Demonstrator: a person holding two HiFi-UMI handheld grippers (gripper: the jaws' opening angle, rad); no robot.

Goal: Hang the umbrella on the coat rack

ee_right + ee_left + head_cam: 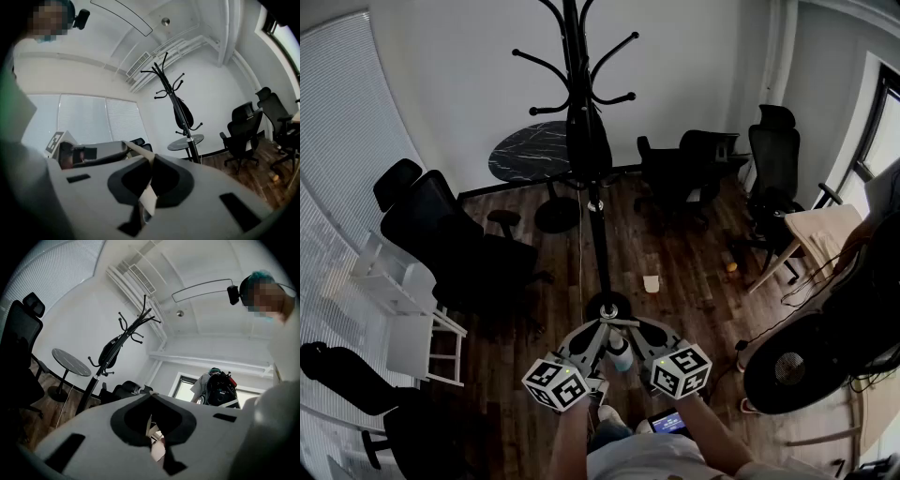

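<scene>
Dark wood-plank floor (675,253). White walls (459,75). Blinds (347,122) down along the left side; daylight through window (874,141) at right. Round black marble-top table (530,150) near far wall. Black office chairs (455,244) scattered about. White shelf unit (398,305) at left, beside the blinds.

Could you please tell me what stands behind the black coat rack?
A round black marble-look table stands behind the black coat rack, close to the white wall. The table's right edge cannot be seen: the folded black umbrella hanging on the rack covers it.

matt black coat rack (600,246); wood-plank floor (680,258)
</scene>
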